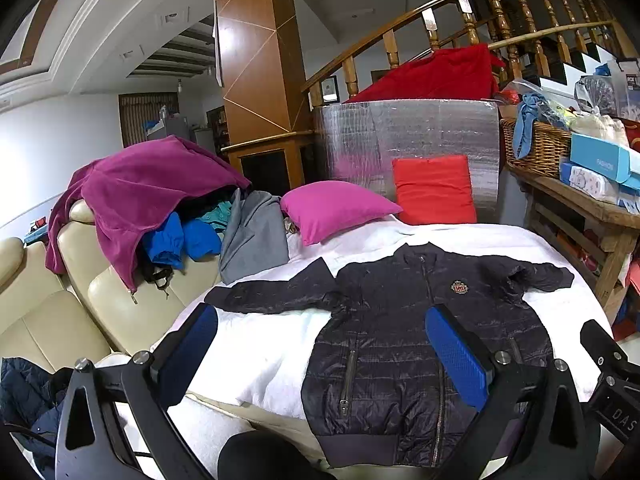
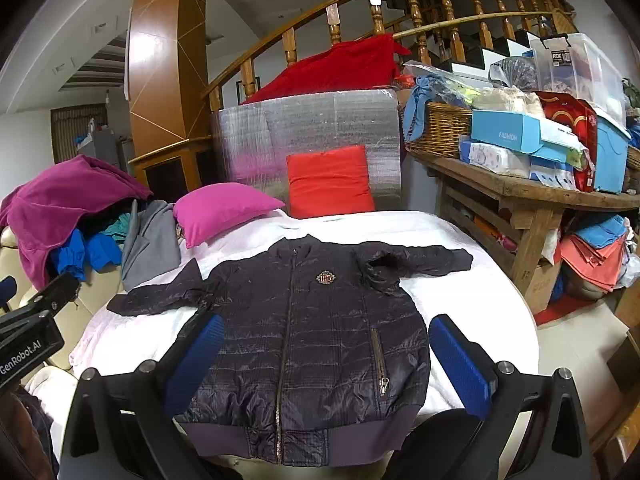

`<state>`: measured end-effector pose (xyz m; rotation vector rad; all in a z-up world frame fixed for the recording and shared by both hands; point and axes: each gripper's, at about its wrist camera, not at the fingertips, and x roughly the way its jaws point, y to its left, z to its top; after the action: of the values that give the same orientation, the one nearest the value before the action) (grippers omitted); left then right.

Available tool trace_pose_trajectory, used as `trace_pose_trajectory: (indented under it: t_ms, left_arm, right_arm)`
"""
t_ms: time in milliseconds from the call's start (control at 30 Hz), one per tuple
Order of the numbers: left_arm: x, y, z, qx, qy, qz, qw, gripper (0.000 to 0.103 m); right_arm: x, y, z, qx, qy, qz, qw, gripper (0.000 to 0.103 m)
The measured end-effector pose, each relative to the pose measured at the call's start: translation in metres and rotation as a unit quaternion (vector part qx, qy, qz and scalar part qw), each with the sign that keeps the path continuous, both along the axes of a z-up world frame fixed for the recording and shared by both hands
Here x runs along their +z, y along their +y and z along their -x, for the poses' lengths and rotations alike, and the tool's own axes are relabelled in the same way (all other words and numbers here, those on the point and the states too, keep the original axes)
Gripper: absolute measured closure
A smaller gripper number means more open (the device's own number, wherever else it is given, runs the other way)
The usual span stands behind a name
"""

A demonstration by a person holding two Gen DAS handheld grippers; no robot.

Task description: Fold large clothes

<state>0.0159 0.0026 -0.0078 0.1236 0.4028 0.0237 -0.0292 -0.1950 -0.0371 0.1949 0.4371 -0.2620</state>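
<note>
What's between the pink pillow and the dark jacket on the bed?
Nothing: only bare white bed cover lies between the pink pillow and the dark jacket, in both wrist views.

Hidden, cut off or unreadable parts of the bed scene

In the left wrist view the blue pad of the left hand-held gripper point(image 1: 320, 360) covers part of the dark quilted jacket point(image 1: 384, 344), whose hem a dark rounded shape at the bottom edge overlaps. The chest badge point(image 1: 459, 287) is too small to read. Only a corner of the right hand-held gripper point(image 1: 612, 376) shows at the right edge. A magenta fleece point(image 1: 136, 196) buries most of the clothes pile beneath it. In the right wrist view the bottom edge cuts the jacket's point(image 2: 304, 340) hem band, and the wicker basket point(image 2: 440, 132) hides its contents' lower parts.
</note>
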Motion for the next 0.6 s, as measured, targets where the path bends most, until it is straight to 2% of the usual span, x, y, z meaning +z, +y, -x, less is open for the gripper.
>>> trace_pose_trajectory:
  t_ms: [600]
  left_arm:
    - [-0.0075,0.0036,-0.0048,0.003,0.005,0.002,1.0000,0.000]
  right_arm:
    - [-0.0044,-0.0007,-0.0069,0.008,0.014,-0.009,1.000,0.000]
